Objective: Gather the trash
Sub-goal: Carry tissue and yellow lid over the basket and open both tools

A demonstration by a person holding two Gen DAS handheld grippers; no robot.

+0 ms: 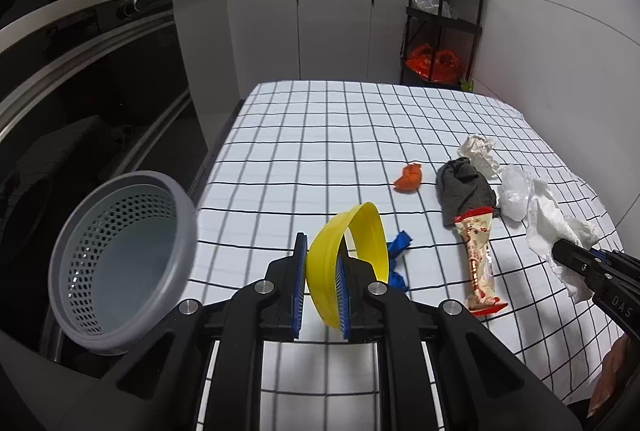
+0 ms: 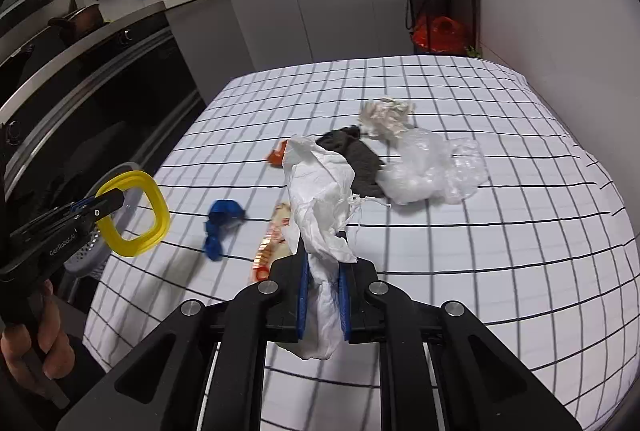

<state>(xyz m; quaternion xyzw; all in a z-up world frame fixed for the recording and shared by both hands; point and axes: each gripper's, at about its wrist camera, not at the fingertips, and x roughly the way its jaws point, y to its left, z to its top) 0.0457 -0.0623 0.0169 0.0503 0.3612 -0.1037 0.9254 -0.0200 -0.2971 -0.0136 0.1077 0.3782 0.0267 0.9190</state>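
Note:
My left gripper (image 1: 320, 283) is shut on a yellow plastic ring (image 1: 348, 263) and holds it above the table's left edge, just right of a grey perforated bin (image 1: 120, 271). The ring also shows in the right wrist view (image 2: 134, 213). My right gripper (image 2: 323, 295) is shut on a crumpled white tissue (image 2: 320, 199), lifted above the checked tablecloth (image 2: 480, 271). On the cloth lie a blue scrap (image 2: 220, 221), a red-and-cream snack wrapper (image 1: 478, 255), an orange scrap (image 1: 409, 178), a dark grey cloth (image 2: 358, 159), clear plastic film (image 2: 428, 171) and a cream paper ball (image 2: 386, 115).
A black oven front (image 1: 100, 103) and counter run along the left. Grey cabinets (image 1: 320, 27) stand behind the table. A black shelf rack (image 1: 444, 15) with red bags is at the back right, against a white wall.

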